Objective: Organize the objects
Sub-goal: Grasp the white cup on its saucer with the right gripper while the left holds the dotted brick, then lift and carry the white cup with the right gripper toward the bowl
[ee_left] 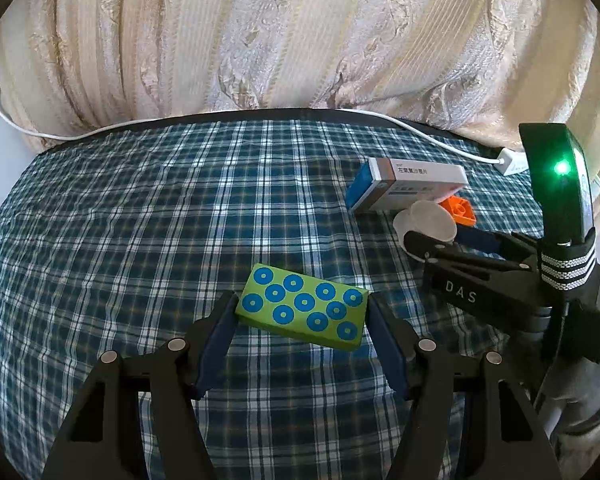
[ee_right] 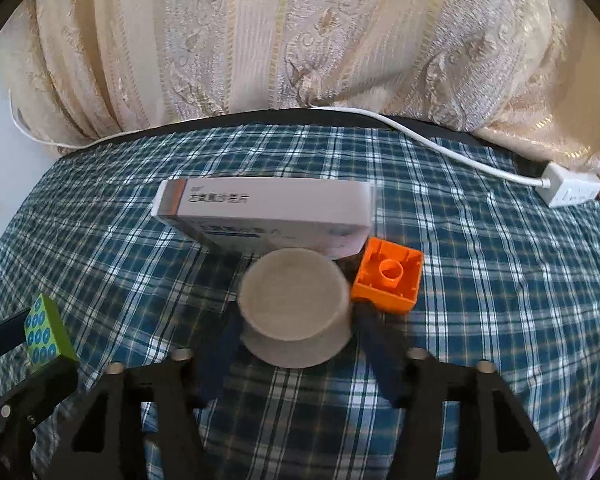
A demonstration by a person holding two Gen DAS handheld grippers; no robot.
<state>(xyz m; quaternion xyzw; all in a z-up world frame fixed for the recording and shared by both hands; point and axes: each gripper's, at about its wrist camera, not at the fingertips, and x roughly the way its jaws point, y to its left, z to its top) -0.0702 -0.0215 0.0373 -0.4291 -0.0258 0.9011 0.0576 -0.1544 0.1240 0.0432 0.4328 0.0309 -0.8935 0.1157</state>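
Both grippers look pinched on stuff: left gripper (ee_left: 302,314) squeezes the green dotted box (ee_left: 303,307) at centre-bottom, right gripper (ee_right: 296,320) hugs the plastic cup (ee_right: 294,306) mid-frame. I'd lift the cup straight, dodging the orange brick (ee_right: 388,276) and medicine box (ee_right: 264,210).

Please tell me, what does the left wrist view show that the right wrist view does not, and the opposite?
Only the left wrist view shows the right tool's body from outside, with its green light. Only the right wrist view shows the hollow underside of the orange toy brick and the whole white power strip. Both show the green box with blue circles between the left tool fingers, the translucent cup between the right tool fingers, the white medicine box and the plaid cloth.
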